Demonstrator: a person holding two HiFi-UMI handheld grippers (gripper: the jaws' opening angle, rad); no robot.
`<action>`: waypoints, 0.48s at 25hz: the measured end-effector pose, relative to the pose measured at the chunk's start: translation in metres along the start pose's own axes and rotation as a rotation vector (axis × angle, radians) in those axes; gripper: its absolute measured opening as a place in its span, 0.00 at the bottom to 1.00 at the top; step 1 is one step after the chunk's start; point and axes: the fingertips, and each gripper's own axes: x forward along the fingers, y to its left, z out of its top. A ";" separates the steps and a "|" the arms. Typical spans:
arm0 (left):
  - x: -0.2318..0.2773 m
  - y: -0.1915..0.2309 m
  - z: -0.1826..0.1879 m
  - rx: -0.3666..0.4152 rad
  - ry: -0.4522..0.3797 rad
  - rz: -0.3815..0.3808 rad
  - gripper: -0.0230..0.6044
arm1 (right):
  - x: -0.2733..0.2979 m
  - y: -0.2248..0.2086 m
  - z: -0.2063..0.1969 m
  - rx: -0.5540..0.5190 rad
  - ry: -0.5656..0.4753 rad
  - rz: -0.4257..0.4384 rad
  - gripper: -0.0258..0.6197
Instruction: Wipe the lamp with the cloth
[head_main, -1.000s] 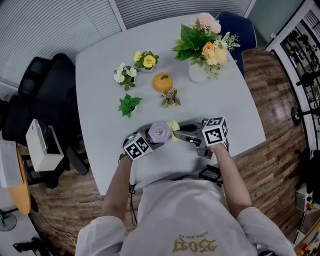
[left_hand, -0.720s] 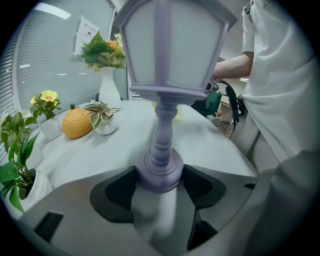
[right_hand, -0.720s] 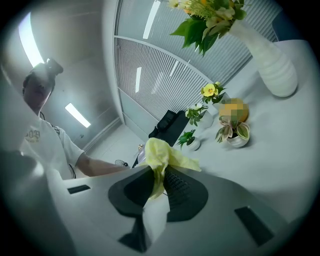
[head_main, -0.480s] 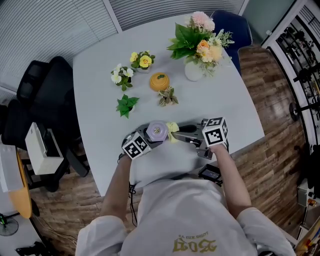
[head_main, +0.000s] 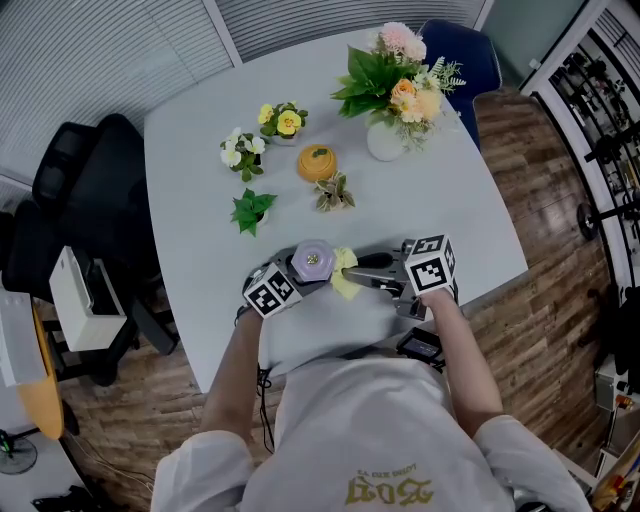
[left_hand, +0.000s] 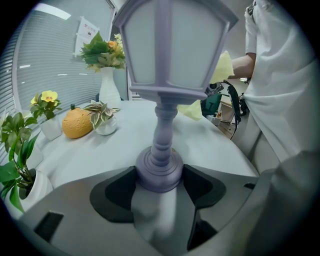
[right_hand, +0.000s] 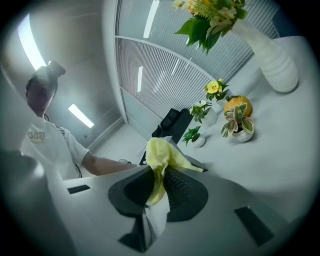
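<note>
Head view, with both gripper views. The lamp (head_main: 313, 260), a small lilac lantern on a turned stem, stands at the near edge of the tabletop (head_main: 200, 160), just in front of the person. The left gripper (left_hand: 160, 187) has its jaws closed against the lamp's round base, one on each side, and steadies it upright. The right gripper (right_hand: 159, 180) has its jaws nearly together on a fold of the yellow cloth (right_hand: 161, 155), and the free end bunches out beyond the tips.

Change over the last second: the cloth (head_main: 343, 278) first showed as a small tuft level with the lantern's top on its right side. It now lies lower and nearer the person and shows as a broader patch. Lamp and left gripper (head_main: 285, 285) have kept their place apart from a slight shift in the camera. The right gripper (head_main: 352, 274) has therefore drawn the cloth down the right flank of the lantern.

Reading: this looks like one wiping stroke in progress. In the left gripper view the cloth (left_hand: 220, 70) sits behind the lantern's right edge, though actual contact cannot be confirmed. The faces towards the left gripper appear not yet reached. The vase of flowers (head_main: 392, 90) and the small potted plants (head_main: 253, 208) stand well apart, clear of the work.
</note>
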 end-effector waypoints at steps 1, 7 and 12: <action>0.000 0.000 0.000 0.000 -0.001 0.001 0.52 | 0.000 0.001 -0.001 -0.001 0.003 0.004 0.14; 0.000 -0.001 0.000 0.000 -0.007 0.001 0.52 | 0.003 0.007 -0.007 0.002 0.023 0.030 0.14; -0.001 0.000 0.002 0.001 -0.008 0.001 0.52 | 0.010 0.015 -0.014 0.005 0.063 0.072 0.14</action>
